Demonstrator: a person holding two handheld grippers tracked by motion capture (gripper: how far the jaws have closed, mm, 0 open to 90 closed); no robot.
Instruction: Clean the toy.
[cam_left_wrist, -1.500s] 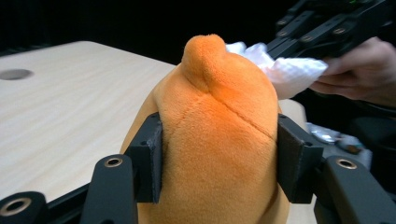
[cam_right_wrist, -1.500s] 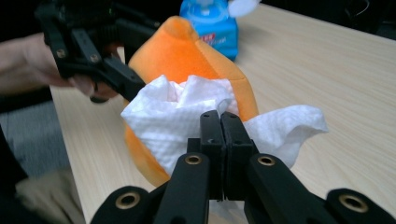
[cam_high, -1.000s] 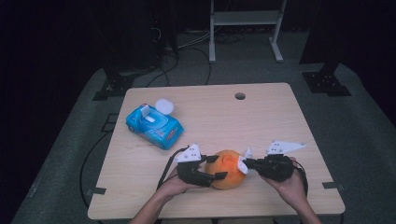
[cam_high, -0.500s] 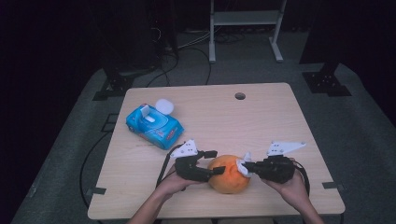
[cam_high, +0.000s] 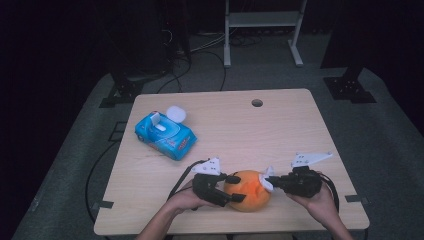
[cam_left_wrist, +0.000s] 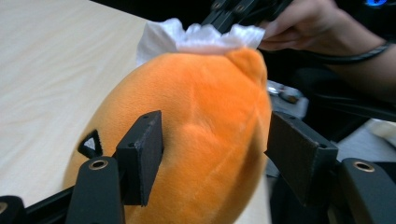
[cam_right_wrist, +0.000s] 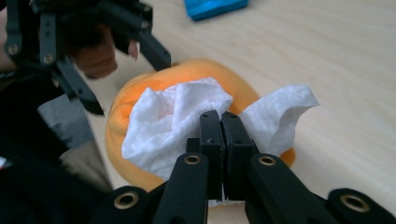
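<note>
at the lower middle of the high view, the plush (cam_high: 247, 191) has shifted a little toward the bottom edge of the surface (cam_high: 300, 130) since a second ago, so the wiping looks under way. the left tongs (cam_high: 235, 189), half open and just narrowing, straddle the plush, pads at its sides. the right tongs (cam_right_wrist: 219, 126) are clenched on a wipe (cam_right_wrist: 173, 126) pressed to the plush

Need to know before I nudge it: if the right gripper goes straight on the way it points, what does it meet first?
The right gripper, shut on the white wipe, would probably press that wipe into the orange plush toy straight ahead.
</note>
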